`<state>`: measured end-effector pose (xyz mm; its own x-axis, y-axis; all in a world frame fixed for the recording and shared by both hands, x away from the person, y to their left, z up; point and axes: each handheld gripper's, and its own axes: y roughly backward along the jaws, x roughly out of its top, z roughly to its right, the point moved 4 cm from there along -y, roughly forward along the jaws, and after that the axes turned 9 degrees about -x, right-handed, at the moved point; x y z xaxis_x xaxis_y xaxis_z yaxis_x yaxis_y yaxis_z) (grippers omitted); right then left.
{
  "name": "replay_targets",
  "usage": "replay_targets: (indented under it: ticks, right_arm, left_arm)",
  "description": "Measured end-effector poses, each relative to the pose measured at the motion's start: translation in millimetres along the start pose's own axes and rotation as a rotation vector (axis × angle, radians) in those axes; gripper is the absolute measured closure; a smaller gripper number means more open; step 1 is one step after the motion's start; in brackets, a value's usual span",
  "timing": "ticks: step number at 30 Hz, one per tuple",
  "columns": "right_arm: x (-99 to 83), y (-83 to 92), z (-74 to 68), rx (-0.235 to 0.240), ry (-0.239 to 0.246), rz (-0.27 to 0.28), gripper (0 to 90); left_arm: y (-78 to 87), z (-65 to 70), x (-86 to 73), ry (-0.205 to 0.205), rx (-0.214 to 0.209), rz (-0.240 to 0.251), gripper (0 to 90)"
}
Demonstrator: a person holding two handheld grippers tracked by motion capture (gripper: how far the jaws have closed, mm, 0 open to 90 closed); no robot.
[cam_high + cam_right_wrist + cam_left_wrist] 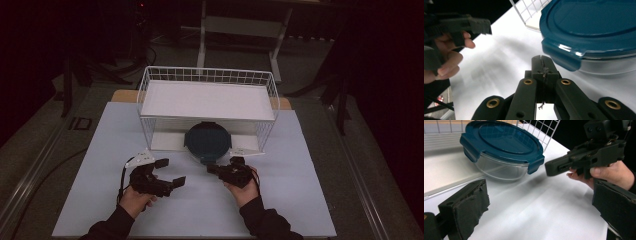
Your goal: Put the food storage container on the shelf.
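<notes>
1. Risk: right hand-held gripper (pixel 214 169) has its jaws pressed shut on nothing, tip just beside the container (pixel 207 141); a push from here would likely slide it farther under the wire rack (pixel 207 102).
2. Risk: smooth glass bowl (pixel 496 168) could slip out of a pinch.
3. Left hand-held gripper (pixel 170 171) is wide open, near-left of the container.
4. Container: round, clear glass, teal clip-on lid (pixel 594 25), sitting on the counter (pixel 200 200) at the rack's near edge.

A white table (pixel 100 190) carries a wire rack (pixel 150 90) and lidded glass container (pixel 207 142).
</notes>
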<state>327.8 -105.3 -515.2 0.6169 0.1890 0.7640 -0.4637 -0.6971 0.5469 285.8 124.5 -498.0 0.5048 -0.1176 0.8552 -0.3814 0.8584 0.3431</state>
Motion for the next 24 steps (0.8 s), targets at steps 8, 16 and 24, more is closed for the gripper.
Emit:
replay_targets:
  ticks: [8, 16, 24]
  right_arm:
    - [2.1, -15.2, 0.9, -0.023, 0.007, -0.017, 89.8]
    - [12.0, -26.3, 13.4, -0.070, 0.011, -0.014, 89.9]
    - [19.6, -36.5, 32.2, -0.103, -0.046, 0.007, 89.8]
  left_arm:
    - [0.8, -2.6, -1.6, -0.006, 0.009, 0.008, 1.1]
    - [1.4, -3.4, -2.4, -0.010, 0.011, 0.015, 1.1]
    - [0.6, -5.2, -3.1, -0.004, 0.009, 0.017, 1.1]
